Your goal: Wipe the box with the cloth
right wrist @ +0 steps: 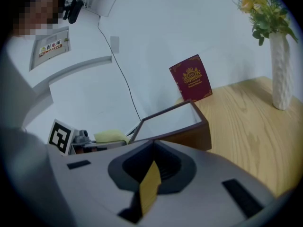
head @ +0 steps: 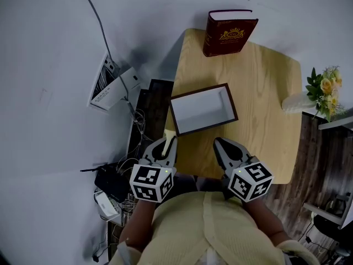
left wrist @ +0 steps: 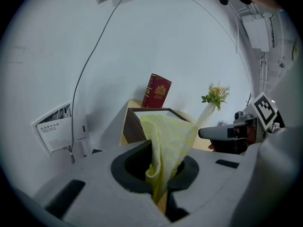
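Note:
The open box, brown-rimmed with a white inside, lies in the middle of the wooden table. My left gripper hovers just short of the box's near left corner, shut on a yellow cloth. The cloth drapes forward from the jaws and hides part of the box behind it. A corner of the cloth shows in the head view. My right gripper hangs near the table's front edge, jaws closed with nothing held. From the right gripper the box stands just ahead.
A dark red book stands against the wall at the table's far edge. A white vase with yellow flowers is at the right edge. Cables and a black device lie on the floor to the left. A person's torso is below.

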`<state>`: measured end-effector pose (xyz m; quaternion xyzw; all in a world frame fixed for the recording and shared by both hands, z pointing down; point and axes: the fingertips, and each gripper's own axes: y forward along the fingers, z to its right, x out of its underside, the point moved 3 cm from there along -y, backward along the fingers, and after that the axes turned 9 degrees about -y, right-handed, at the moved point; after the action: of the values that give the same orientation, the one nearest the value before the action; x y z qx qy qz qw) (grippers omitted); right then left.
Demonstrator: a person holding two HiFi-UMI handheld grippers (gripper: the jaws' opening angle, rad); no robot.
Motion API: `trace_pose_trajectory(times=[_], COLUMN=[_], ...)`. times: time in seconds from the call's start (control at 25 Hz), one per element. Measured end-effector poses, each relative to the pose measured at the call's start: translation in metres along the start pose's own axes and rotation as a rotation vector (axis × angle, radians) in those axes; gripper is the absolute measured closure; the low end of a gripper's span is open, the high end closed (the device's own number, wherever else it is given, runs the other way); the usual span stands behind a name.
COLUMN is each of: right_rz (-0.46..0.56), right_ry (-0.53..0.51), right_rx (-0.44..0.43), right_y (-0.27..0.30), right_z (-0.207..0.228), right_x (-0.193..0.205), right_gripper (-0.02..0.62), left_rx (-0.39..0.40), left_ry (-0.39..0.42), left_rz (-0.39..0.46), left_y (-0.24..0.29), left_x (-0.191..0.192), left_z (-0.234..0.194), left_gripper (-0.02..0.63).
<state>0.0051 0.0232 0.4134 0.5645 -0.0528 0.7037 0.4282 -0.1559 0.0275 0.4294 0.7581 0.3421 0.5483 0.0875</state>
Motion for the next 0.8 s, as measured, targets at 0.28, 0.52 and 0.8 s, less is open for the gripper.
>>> trace_pose_trajectory(times=[0.28, 0.52, 0.8], right_rz=[0.009, 0.024, 0.031], right_ry=[0.005, 0.02, 0.039], right_rx=[0.025, 0.054, 0.077], right_y=[-0.008, -0.012, -0.015], right_z=[0.007, 0.015, 0.02], right_x=[0.0, -0.001, 0.0], right_gripper=[0.565, 0.566, 0.566], left_rx=[0.024, 0.111, 0.158], left_ry=[0.05, 0.124, 0.157], left_rz=[0.02, -0.023, -0.059], left_y=[-0.019, -0.013, -0.002], left_x=[-0.011, -0.01, -0.005], left_z=[0.023, 0.052, 0.063], left_gripper=[0.583, 0.581, 0.583])
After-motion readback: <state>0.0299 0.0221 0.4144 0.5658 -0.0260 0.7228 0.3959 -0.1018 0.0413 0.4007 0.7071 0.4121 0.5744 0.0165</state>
